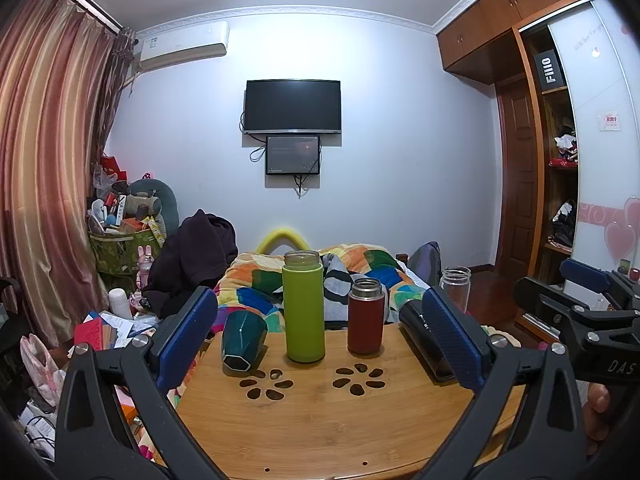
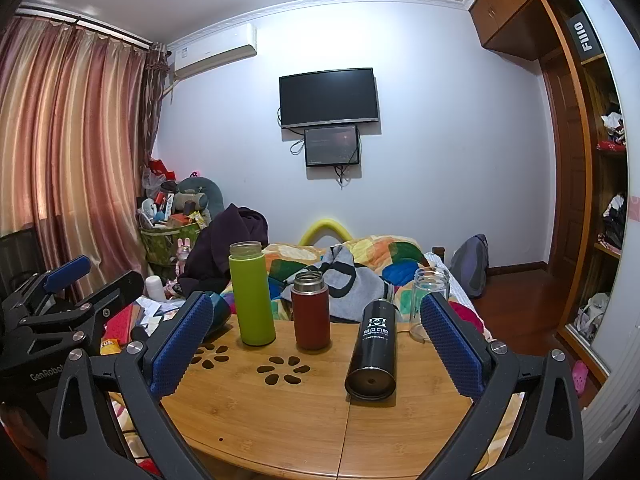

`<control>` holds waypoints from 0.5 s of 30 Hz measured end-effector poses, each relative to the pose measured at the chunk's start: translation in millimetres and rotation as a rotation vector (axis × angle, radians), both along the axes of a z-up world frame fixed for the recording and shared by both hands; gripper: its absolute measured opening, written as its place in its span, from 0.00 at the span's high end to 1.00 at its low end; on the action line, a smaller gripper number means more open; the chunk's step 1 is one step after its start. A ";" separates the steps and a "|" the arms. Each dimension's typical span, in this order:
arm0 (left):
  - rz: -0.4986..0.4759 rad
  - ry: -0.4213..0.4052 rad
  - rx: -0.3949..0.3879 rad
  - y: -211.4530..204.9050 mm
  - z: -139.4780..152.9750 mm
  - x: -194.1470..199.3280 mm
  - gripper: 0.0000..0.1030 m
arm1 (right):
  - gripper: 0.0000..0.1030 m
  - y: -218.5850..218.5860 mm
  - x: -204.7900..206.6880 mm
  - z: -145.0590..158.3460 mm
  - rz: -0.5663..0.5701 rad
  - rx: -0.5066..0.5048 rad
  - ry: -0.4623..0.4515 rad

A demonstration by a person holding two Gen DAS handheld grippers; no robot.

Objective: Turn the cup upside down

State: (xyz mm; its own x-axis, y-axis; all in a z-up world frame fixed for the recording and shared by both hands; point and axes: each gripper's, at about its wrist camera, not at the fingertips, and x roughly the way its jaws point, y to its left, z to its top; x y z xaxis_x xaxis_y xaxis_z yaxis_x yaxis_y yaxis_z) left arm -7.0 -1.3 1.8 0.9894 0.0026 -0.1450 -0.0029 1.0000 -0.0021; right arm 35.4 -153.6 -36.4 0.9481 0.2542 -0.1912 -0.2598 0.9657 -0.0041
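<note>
I'm seeing five cups on the table (image 1: 320,420): green (image 1: 303,307), red (image 1: 366,317), clear (image 2: 430,300) standing; teal (image 1: 242,340) far left and black (image 2: 373,350) lying. Both my left claw (image 1: 320,340) and right claw (image 2: 316,344) are gaping wide, holding nothing.

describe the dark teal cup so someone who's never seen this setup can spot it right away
Start at the round bamboo table with the flower-shaped cutouts. Among the vessels across its far side, the dark teal cup is the leftmost, just left of the tall lime-green bottle. It is the only short, faceted one with a hexagonal base, and it is tipped over with that base facing the left wrist camera, unlike the upright green and red bottle.
</note>
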 end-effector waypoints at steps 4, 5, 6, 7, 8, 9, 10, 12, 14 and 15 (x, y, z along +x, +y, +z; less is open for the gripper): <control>-0.009 0.008 -0.008 0.9 -0.7 0.2 0.00 | 0.00 -1.1 1.1 -0.7 0.000 0.003 -0.001; -0.009 0.008 -0.010 2.5 0.2 0.5 0.00 | 0.00 -1.0 0.6 -0.5 -0.001 0.002 -0.002; -0.008 0.007 -0.010 2.6 0.3 0.0 0.00 | 0.00 -1.4 0.4 -0.3 -0.001 0.003 -0.001; -0.006 0.005 -0.010 2.7 1.0 -0.4 0.00 | 0.00 -1.4 0.6 -0.4 0.000 0.003 -0.001; -0.005 0.005 -0.010 2.9 1.2 -0.1 0.00 | 0.00 -1.6 0.5 -0.4 0.002 0.004 -0.001; -0.005 0.005 -0.010 3.1 2.0 -0.2 0.00 | 0.00 -1.5 0.5 -0.6 0.001 0.003 -0.001; -0.006 0.005 -0.012 3.6 2.2 -0.5 0.00 | 0.00 -1.7 0.6 -0.7 0.001 0.003 -0.001; -0.005 0.006 -0.011 3.0 1.9 -0.5 0.00 | 0.00 -1.5 0.6 -0.7 0.002 0.003 -0.001; -0.004 0.006 -0.010 3.2 1.9 -0.4 0.00 | 0.00 -1.6 0.2 -0.7 0.002 0.001 -0.002; -0.003 0.008 -0.010 3.3 1.9 -0.4 0.00 | 0.00 -1.1 0.3 -0.6 0.001 0.002 -0.001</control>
State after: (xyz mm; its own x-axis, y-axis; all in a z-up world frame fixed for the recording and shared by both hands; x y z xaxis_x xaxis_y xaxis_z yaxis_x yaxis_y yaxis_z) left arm -7.4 2.0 3.7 0.9883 -0.0019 -0.1526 0.0001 0.9999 -0.0120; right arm 35.7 -154.7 -37.0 0.9479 0.2559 -0.1896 -0.2611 0.9653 -0.0028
